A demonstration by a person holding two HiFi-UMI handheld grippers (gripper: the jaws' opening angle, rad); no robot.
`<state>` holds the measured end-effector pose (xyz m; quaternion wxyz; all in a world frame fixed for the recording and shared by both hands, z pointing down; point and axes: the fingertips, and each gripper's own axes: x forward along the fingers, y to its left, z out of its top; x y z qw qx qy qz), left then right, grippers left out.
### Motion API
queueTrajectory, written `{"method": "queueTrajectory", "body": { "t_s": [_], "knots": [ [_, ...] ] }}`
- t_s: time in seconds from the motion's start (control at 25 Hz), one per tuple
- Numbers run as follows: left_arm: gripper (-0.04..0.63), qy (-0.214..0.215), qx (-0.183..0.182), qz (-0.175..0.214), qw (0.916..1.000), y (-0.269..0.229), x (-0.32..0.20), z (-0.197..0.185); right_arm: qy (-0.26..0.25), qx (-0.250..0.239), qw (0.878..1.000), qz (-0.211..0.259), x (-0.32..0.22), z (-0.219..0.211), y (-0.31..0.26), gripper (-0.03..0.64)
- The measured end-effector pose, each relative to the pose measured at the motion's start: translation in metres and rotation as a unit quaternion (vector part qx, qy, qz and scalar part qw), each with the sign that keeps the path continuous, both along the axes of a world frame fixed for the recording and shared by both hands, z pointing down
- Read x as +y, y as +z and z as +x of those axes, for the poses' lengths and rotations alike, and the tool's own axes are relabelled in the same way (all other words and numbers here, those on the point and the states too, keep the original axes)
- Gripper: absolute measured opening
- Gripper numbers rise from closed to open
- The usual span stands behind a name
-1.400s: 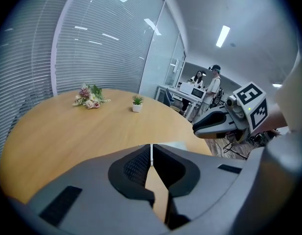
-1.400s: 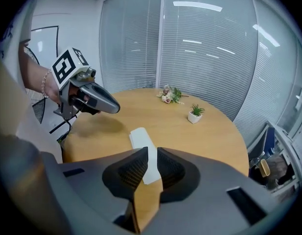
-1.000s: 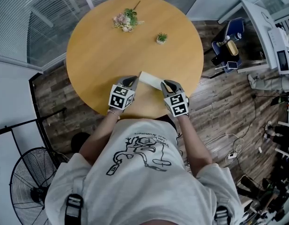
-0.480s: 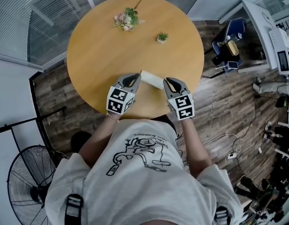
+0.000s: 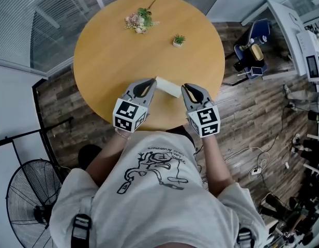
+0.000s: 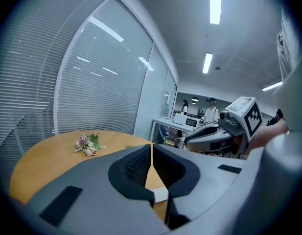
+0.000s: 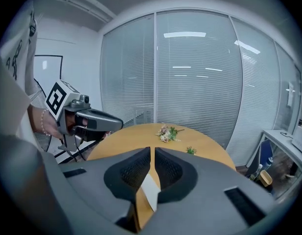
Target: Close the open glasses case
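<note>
Update: both hands are up off the desk (image 5: 110, 56) now. A second ago my left gripper (image 5: 148, 82) and right gripper (image 5: 186, 87) sat low at the two ends of the glasses case (image 5: 168, 87). In the head view both marker cubes now look bigger and closer to the camera, so I've lifted both clear.

The case hasn't moved. It lies flat on the desk near the front edge, between the two jaw tips and below them, and nothing is touching it.

Jaws:
- Left: together, only a hairline between the pads, nothing in them.
- Right: just been closing and now nearly together, with a thin slit left. The white showing through the slit is the case down on the desk, so the right jaws are empty too.

What it means: the case reads as one low white block with no lid standing up, so I judge the closing press is done and this is the retreat. Caveat: no view shows the seam or latch well enough to confirm it is fully shut.

If the lid has sprung back, I'd have to come down again and press on top while the other jaws brace one end. Otherwise nothing is left on this task.

The flowers (image 5: 138, 22) and the small plant (image 5: 178, 41) at the far side haven't moved.
</note>
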<state>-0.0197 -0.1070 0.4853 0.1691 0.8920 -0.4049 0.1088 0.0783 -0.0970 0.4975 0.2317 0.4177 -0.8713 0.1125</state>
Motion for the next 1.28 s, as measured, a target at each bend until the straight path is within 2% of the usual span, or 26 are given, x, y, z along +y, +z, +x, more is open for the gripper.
{"method": "queueTrajectory", "body": {
  "t_s": [0.36, 1.28],
  "knots": [
    [0.031, -0.008, 0.024, 0.024, 0.9994, -0.038, 0.006, -0.003, 0.000, -0.015, 1.000, 0.020, 0.002, 0.000, -0.042, 0.032],
    [0.031, -0.018, 0.054, 0.085, 0.9947, -0.109, 0.021, -0.012, -0.019, -0.047, 0.997, 0.054, 0.025, -0.023, -0.114, 0.029]
  ]
}}
